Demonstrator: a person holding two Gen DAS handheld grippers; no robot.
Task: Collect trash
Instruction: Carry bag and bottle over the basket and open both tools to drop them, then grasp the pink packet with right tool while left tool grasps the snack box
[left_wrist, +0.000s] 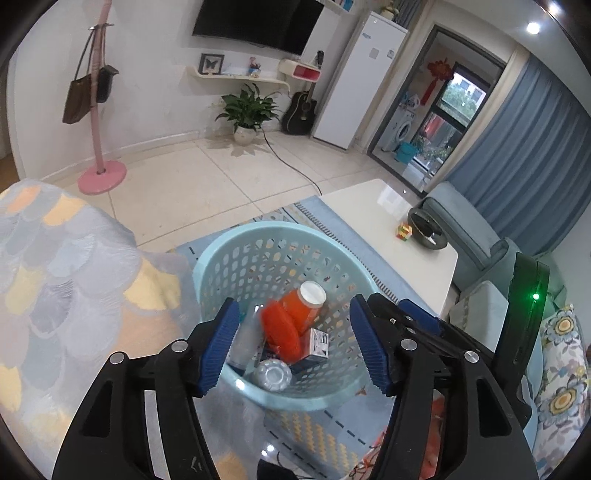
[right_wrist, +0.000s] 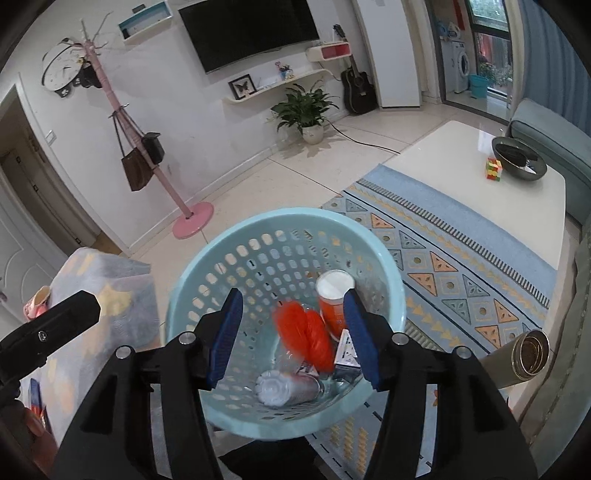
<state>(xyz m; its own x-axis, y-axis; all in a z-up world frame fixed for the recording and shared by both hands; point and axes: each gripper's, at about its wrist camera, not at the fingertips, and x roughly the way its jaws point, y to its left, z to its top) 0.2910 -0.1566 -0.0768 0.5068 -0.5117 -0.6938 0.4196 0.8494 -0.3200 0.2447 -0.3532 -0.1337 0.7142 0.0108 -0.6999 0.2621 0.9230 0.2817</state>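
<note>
Left wrist view: left claw spread wide, nothing between its blue pads, held above the light blue perforated basket. Right wrist view: right claw likewise spread wide and empty, also above the basket.

Basket stands on the patterned rug, just beside a fabric-covered seat.

Contents of basket:
- orange bottle with white cap, lying tilted against the far-right inner wall
- red-orange item near the basket's middle, blurred in both views; possibly a crumpled wrapper, cannot tell
- small white carton touching the bottle's lower end
- clear plastic bottle on the near side of the basket floor, base toward the camera
- grey cylindrical piece at the left inner wall, partly hidden by the claw pad

White worktop lies beyond the basket, across the rug; it carries a coloured puzzle cube and a dark bowl, the two just beside each other. A gold-rimmed cylinder sits to the right of the basket, in the right wrist view only.
</note>
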